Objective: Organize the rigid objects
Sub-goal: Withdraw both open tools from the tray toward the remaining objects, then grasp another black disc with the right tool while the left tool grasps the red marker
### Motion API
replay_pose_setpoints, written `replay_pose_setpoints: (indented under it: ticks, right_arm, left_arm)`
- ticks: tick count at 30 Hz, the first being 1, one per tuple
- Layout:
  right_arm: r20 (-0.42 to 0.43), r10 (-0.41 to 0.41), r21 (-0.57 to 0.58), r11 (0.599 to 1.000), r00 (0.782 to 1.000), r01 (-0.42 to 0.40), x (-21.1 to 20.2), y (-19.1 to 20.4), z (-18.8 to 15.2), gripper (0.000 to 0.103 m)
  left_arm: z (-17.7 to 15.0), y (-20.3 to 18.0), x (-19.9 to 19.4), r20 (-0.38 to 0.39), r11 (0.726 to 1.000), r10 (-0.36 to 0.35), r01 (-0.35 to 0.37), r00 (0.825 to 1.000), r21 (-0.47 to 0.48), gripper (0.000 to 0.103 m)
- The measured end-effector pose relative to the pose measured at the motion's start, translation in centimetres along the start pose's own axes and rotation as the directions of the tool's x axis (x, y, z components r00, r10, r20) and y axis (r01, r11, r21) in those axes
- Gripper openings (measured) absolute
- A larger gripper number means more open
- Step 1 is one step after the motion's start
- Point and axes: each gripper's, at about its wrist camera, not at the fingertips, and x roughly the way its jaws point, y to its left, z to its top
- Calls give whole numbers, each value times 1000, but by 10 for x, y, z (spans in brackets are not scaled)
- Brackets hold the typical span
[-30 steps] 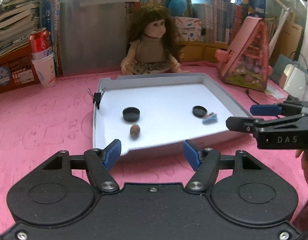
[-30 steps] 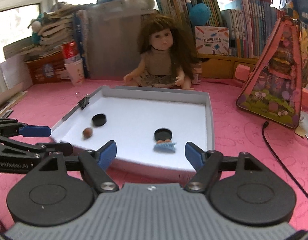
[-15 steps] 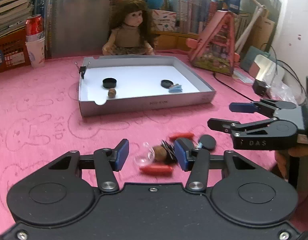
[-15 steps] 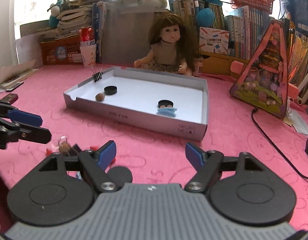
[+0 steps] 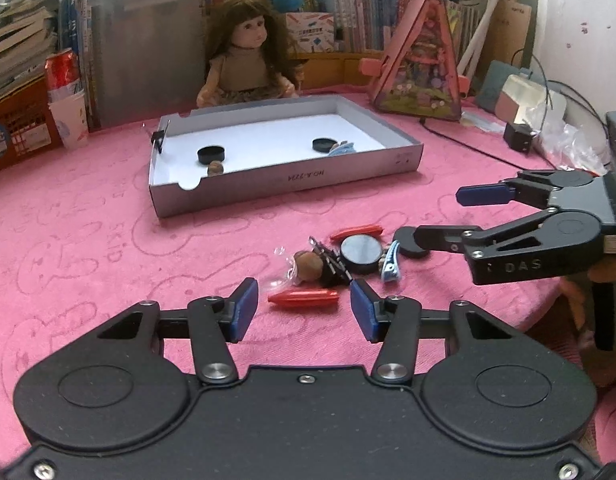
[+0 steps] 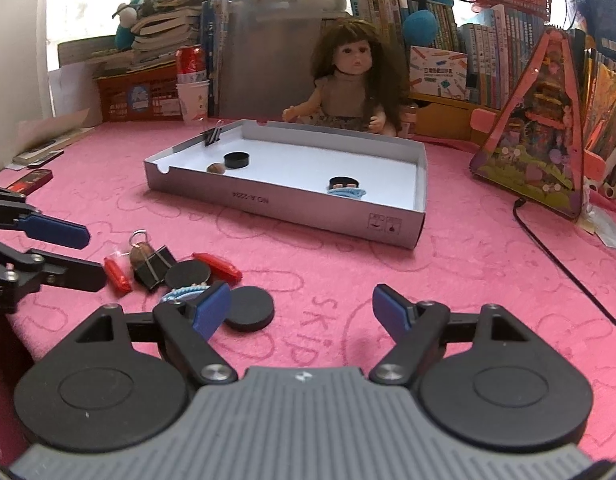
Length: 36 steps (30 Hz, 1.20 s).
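So the pile of small stuff sits low-centre in both views on the pink cloth, well short of the white box further up the frame. The left gripper has its jaws apart with nothing clamped; they've just been narrowing, and the red capsule lies on the cloth between the tips, untouched as far as I can see. The right gripper is spread wide and empty, one pad just beside the black disc.

Biggest risk, I'd say: everything's crammed together. The walnut, binder clip and blue hair clip are touching or nearly touching, so closing on the capsule could nudge neighbours or pinch two things at once. The capsule looks smooth and rounded, so it might squirt out sideways.
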Motion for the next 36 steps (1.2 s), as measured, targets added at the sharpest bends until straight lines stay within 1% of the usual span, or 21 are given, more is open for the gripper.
replay_pose_setpoints:
  ticks: [3, 8, 15, 17, 19, 21, 26, 29, 31, 32, 34, 36]
  right_arm:
    - [5, 5, -13, 1000, 1000, -5, 0, 3, -3, 87]
    - [4, 5, -23, 1000, 1000, -4, 4, 8, -6, 87]
    - [3, 22, -31, 999, 1000, -22, 9, 14, -8, 87]
    - [12, 20, -35, 999, 1000, -20, 9, 16, -8, 87]
    - [34, 15, -36, 999, 999, -14, 7, 17, -9, 84]
    - [48, 13, -35, 999, 999, -11, 5, 18, -9, 81]
    - [42, 6, -31, 999, 999, -5, 6, 17, -9, 77]
    - [43, -17, -30, 999, 999, 18, 6, 16, -10, 76]
    - [48, -40, -21, 999, 998, 42, 6, 16, -10, 74]
    - [47, -50, -17, 999, 998, 51, 6, 15, -10, 73]
    - [48, -56, -5, 998, 997, 57, 6, 14, -10, 72]
    - [50, -45, 5, 999, 998, 45, 5, 14, -10, 72]
  left_arm:
    - [-2, 2, 7, -15, 1000, 2, -2, 1000, -16, 49]
    - [-2, 3, 16, -12, 999, 25, -25, 1000, -19, 49]
    - [-3, 4, 23, -11, 999, 13, -13, 1000, -30, 49]
    - [-3, 4, 23, -9, 999, 12, -12, 1000, -34, 44]
    - [-2, 3, 22, -4, 999, 7, -7, 1000, -38, 34]
    - [-2, 4, 22, -9, 999, 20, -20, 1000, -36, 34]
    - [-4, 10, 19, -7, 997, 59, -59, 998, -48, 34]
    - [-3, 15, 19, -5, 992, 110, -110, 994, -54, 34]
    - [-2, 17, 18, -3, 991, 122, -122, 992, -60, 35]
    - [-2, 17, 17, -2, 991, 118, -118, 993, -66, 36]
    - [-2, 16, 15, 0, 992, 102, -102, 995, -76, 44]
    - [-2, 13, 14, 7, 992, 98, -97, 995, -78, 46]
